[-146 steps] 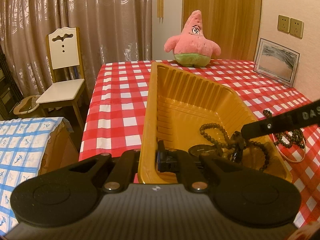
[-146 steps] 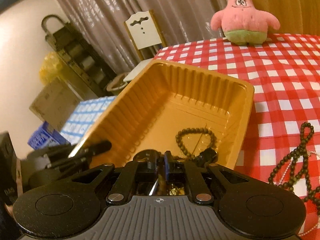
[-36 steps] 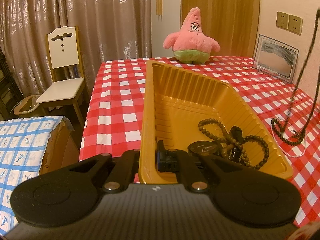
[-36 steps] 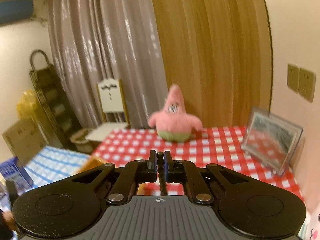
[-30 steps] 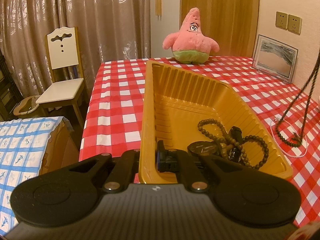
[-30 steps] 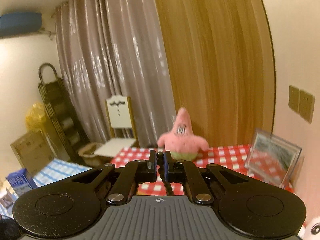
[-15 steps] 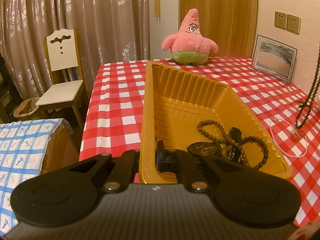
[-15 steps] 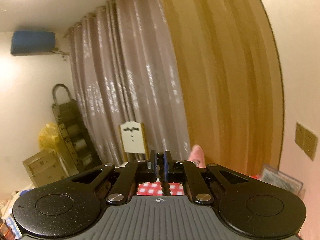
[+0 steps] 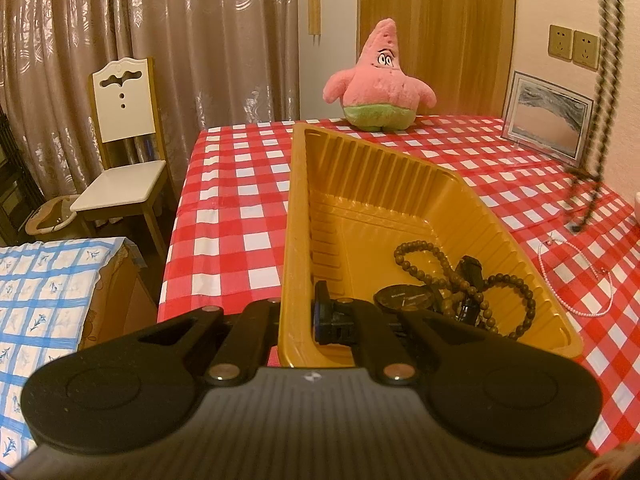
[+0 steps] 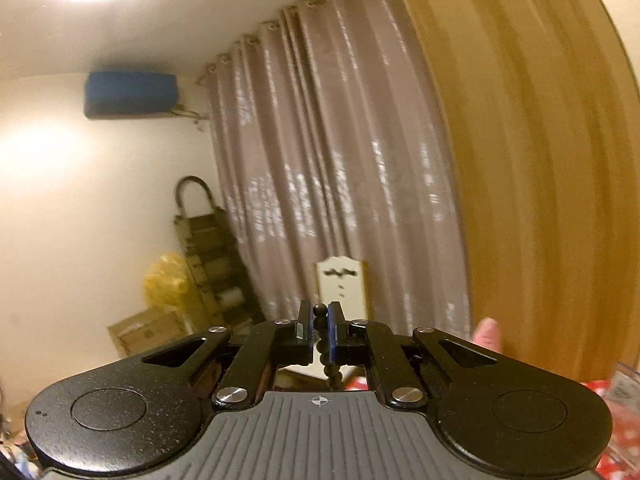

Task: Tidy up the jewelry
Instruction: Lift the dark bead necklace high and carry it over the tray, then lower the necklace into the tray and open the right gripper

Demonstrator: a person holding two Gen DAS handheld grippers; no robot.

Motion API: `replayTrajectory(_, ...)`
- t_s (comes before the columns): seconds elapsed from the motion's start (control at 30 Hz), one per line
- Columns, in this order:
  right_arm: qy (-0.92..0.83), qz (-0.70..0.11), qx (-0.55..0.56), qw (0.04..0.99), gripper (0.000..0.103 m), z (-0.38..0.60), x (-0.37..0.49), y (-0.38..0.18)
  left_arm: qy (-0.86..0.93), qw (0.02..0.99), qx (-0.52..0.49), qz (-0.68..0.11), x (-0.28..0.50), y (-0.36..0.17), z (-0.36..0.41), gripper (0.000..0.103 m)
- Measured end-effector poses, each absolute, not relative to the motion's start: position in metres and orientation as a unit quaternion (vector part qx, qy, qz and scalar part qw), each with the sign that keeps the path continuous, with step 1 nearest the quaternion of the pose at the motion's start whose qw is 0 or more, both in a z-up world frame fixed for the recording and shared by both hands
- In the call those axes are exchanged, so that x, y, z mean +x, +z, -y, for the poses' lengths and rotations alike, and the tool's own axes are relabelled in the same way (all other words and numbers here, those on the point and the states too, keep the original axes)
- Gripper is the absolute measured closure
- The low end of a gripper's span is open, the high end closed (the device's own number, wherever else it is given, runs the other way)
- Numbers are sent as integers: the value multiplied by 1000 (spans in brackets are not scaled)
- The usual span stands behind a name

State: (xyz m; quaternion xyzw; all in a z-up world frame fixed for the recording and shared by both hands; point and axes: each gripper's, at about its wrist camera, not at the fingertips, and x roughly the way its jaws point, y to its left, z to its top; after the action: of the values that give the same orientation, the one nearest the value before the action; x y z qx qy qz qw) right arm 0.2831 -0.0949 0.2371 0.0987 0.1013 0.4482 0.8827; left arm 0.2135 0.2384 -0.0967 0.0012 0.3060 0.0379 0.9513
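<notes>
My left gripper (image 9: 304, 312) is shut on the near wall of the yellow tray (image 9: 298, 216), which sits on the checked table. Inside the tray lie a brown bead bracelet (image 9: 420, 248) and a black watch (image 9: 404, 298). My right gripper (image 10: 319, 322) is shut on a dark bead necklace (image 10: 322, 354), raised high and pointing at the curtain. In the left wrist view the necklace (image 9: 604, 92) hangs at the far right, its lower end just above the table. A thin pearl necklace (image 9: 576, 280) lies on the cloth right of the tray.
A pink plush star (image 9: 380, 80) stands at the table's far edge. A framed picture (image 9: 548, 116) leans against the right wall. A white chair (image 9: 124, 152) stands left of the table, and a blue checked surface (image 9: 44, 292) lies at near left.
My right gripper has risen and tilted upward with the dark necklace, lifting its hanging end off the table. My left gripper has stayed on the tray wall.
</notes>
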Motion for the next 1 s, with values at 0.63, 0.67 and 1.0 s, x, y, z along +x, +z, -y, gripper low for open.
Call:
replayTrajectory(0.63,511,-218,113,824,96,-29,325,157,39,952,-2,-305,214,-96,-238,100)
replayTrajectory(0.67,509,-235,112,820,96,-35,328,145,38,952,-2,-304,214,-96,-238,100)
replayTrajectory(1.0,453,-362,140,803,96,-41,350,24,39,952,-4,-304,215,-95,-238,100)
